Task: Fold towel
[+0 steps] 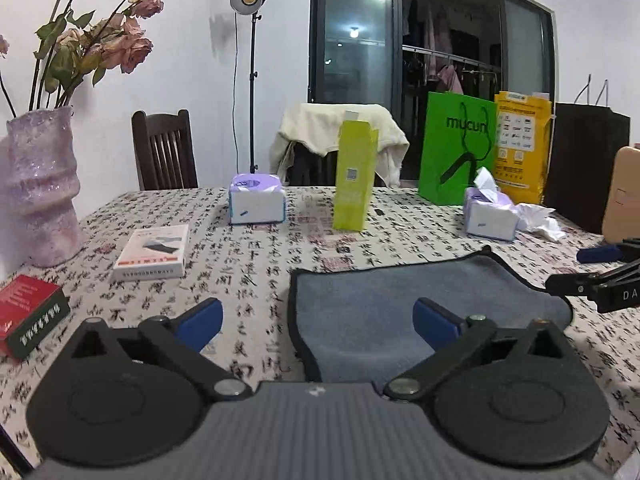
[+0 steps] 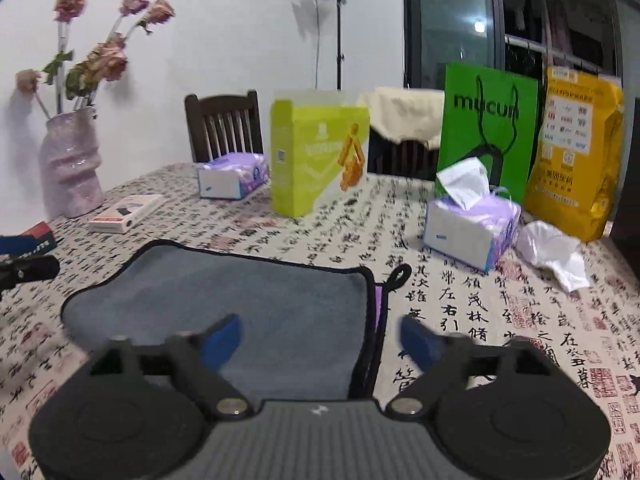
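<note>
While the grey towel [image 1: 404, 312] lies flat on the table [image 1: 256, 272], left gripper [image 1: 318, 322] and right gripper [image 2: 320, 338] hover at its 6 o'clock edge, jaws spread, empty.

Both views sit low over the table [image 1: 260, 264], each looking forward along its own gripper's two blue fingers, which fill the bottom of the frame.

The left wrist view sits behind the left gripper [image 1: 318, 322], close above the towel's [image 1: 420, 300] left edge, facing the far wall and window.

The right wrist view sits behind the right gripper [image 2: 320, 338], close above the towel's right edge, and faces much the same way.

Both share the towel, the upright yellow-green box [image 1: 354, 176] ahead, the green bag [image 2: 486, 128] and the vase [image 2: 72, 164]. Each catches the other gripper at its frame's edge.
</note>
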Available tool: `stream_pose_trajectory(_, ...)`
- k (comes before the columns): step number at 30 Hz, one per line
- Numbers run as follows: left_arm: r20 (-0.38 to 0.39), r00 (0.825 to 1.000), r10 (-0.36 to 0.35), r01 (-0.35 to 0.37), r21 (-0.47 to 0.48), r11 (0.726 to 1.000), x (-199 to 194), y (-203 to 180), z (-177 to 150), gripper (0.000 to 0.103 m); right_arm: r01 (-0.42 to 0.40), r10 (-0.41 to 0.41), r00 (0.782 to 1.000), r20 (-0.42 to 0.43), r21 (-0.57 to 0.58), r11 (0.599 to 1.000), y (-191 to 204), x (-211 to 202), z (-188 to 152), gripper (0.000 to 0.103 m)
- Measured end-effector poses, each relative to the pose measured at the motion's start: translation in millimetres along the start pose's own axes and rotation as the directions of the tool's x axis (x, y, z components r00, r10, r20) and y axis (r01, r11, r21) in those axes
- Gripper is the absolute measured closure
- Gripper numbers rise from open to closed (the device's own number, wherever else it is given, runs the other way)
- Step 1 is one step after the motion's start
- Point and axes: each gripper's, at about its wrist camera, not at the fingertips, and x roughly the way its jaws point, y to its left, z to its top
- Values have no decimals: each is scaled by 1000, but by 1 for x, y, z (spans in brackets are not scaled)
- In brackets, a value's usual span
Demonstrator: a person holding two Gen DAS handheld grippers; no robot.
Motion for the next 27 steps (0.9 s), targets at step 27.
stream_pose_trajectory(27,76,997,12,-14,27,1000,-86,-48,-48,0,-10,14,994,110,-33,999,36,-93,-65,0)
